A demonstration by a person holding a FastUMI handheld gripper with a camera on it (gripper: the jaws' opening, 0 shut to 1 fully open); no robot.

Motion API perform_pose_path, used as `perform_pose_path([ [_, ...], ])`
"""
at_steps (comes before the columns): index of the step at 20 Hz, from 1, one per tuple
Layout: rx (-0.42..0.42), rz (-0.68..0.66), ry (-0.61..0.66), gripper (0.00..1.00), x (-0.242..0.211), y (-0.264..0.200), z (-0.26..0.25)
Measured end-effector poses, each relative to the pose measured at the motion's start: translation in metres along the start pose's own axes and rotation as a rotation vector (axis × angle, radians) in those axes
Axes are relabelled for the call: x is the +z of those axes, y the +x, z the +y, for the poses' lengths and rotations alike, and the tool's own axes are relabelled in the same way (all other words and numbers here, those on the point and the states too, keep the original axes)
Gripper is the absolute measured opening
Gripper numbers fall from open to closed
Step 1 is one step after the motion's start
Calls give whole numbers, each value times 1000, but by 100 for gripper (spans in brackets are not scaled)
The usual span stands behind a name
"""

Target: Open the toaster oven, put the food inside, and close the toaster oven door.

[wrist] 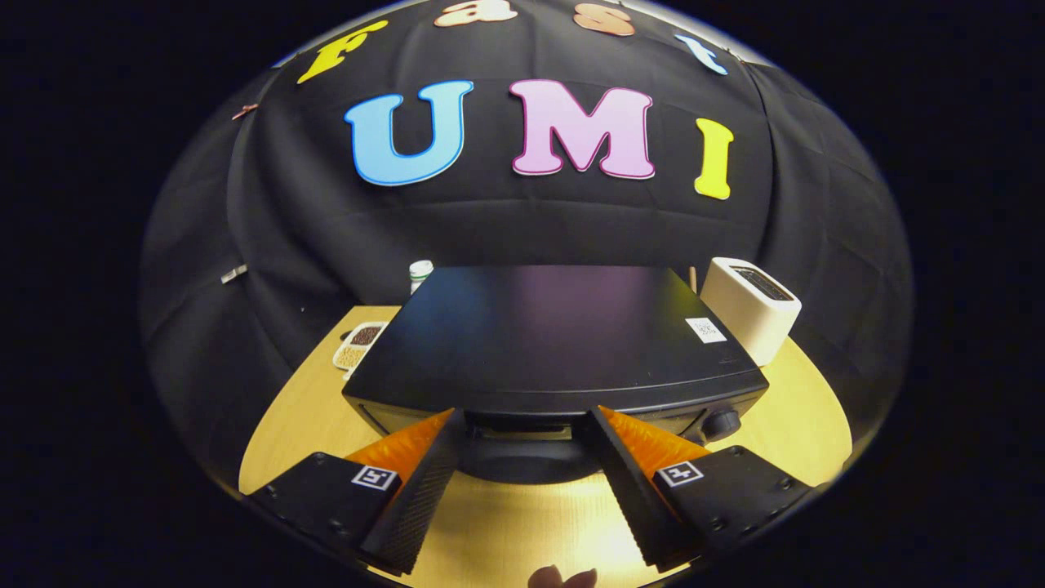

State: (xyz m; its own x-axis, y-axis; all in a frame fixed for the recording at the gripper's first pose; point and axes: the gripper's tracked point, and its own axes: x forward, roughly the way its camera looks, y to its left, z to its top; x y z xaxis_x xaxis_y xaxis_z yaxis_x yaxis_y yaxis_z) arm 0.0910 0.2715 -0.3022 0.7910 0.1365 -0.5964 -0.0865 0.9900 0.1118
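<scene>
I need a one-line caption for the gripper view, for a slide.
Open gripper reaches the front of the black toaster oven on the wooden table; nothing is held.

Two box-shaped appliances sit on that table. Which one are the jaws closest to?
The black toaster oven, right at the tips of the open gripper. The smaller white appliance stands behind it, beyond its far corner.

bright overhead light, strong fisheye bend

glare pools on the wooden counter at lower centre; a soft purple sheen lies on the toaster oven top, shadow beneath its front; edges curve and darken, centre sharp.
</scene>
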Motion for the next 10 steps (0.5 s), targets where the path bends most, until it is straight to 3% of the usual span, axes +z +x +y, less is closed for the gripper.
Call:
perform_pose_path([
  [10, -20, -4, -11, 100, -21, -27, 1],
])
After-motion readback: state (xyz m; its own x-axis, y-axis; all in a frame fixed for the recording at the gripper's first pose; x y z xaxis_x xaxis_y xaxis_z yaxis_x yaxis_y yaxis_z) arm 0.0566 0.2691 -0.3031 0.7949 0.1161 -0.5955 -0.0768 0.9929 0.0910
